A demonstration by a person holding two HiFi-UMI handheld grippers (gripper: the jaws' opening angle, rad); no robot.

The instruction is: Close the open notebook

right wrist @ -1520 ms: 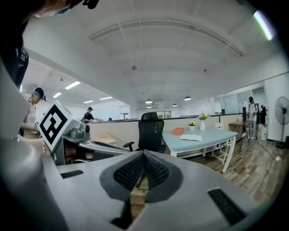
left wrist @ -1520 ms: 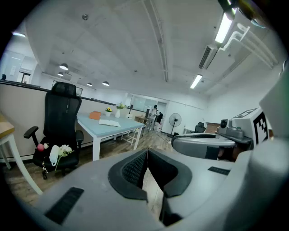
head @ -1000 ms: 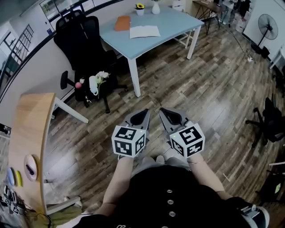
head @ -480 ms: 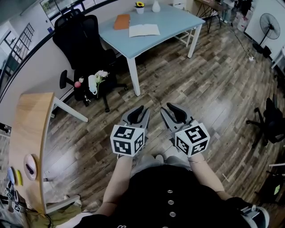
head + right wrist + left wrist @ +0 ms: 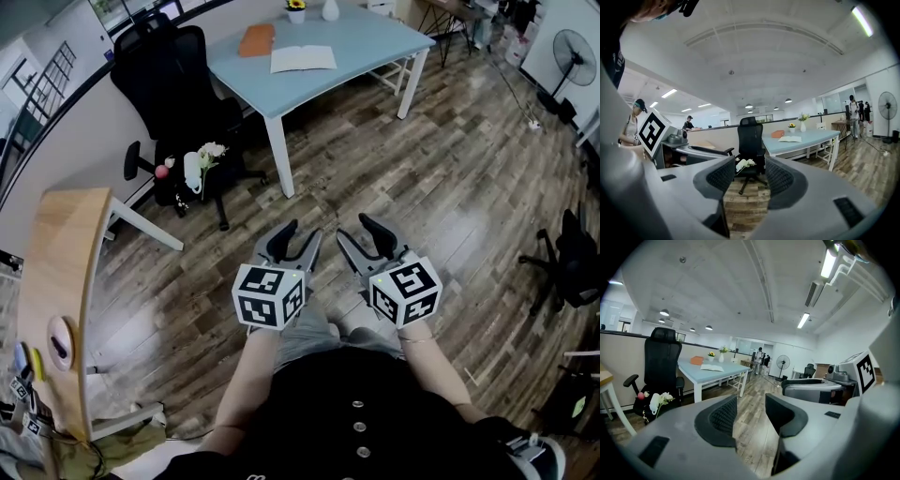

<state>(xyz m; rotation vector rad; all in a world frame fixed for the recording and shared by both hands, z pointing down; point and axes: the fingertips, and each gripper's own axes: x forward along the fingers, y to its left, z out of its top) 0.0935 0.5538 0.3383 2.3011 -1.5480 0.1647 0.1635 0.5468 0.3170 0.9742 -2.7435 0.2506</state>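
Across the office floor, the notebook (image 5: 303,59) lies open on the blue table (image 5: 375,42), well apart from our left gripper (image 5: 302,234) and right gripper (image 5: 356,230), each with 2 jaws parted and empty; closing is not yet begun.

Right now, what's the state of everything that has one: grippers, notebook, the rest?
left gripper: open, nothing between the jaws.
right gripper: open, nothing between the jaws.
notebook: open, flat on the blue table, far from both grippers.
orange book: closed, flat beside the notebook.
standing fan: upright; cannot tell if it is running.
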